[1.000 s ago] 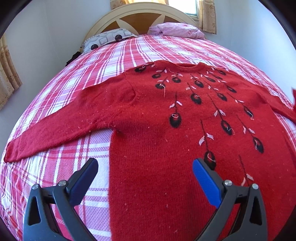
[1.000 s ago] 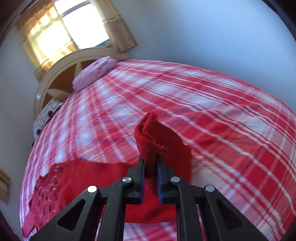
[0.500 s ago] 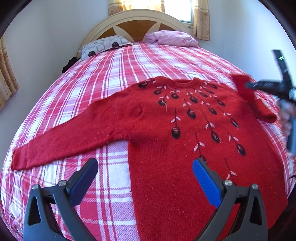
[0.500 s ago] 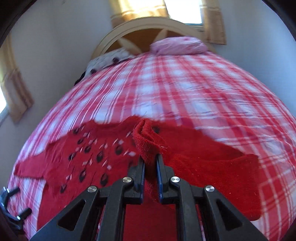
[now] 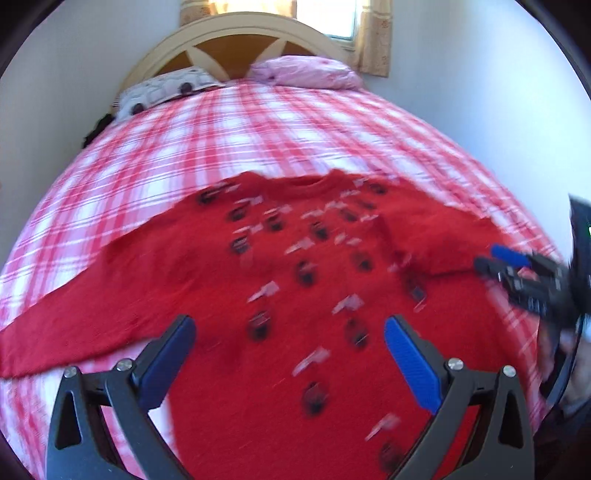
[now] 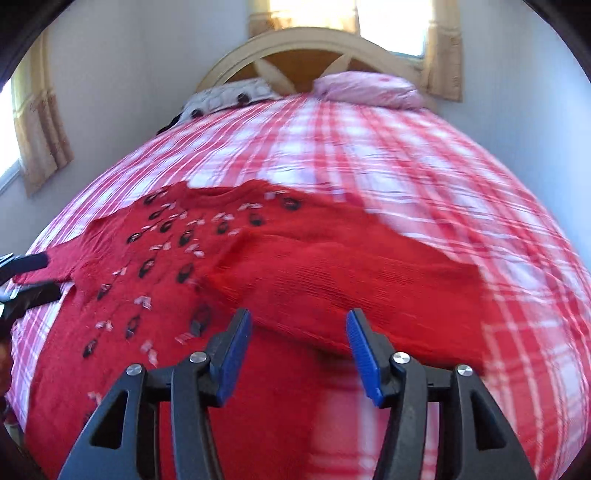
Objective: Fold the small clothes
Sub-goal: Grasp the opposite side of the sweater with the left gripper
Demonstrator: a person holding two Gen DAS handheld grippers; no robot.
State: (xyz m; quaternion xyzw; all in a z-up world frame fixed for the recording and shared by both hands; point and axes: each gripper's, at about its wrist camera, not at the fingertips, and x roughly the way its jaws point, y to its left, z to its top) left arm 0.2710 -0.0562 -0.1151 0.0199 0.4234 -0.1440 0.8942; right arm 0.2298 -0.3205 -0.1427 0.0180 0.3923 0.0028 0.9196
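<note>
Your bed [image 5: 295, 140], covered in red-and-white plaid, carries the red sweater [image 5: 280, 295] spread flat near you, its right sleeve [image 6: 351, 273] folded across the body. Your left claw [image 5: 288, 350] hovers wide open, empty. Your right claw [image 6: 295, 350] gapes apart, gripping nothing.

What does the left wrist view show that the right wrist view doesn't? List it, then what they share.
Left only: the sweater's left sleeve stretched flat across the plaid bedspread, and the open left claw up close.
Right only: the right sleeve folded over the body, just beyond the open right claw.
Both: the red sweater, headboard, and two pillows.
</note>
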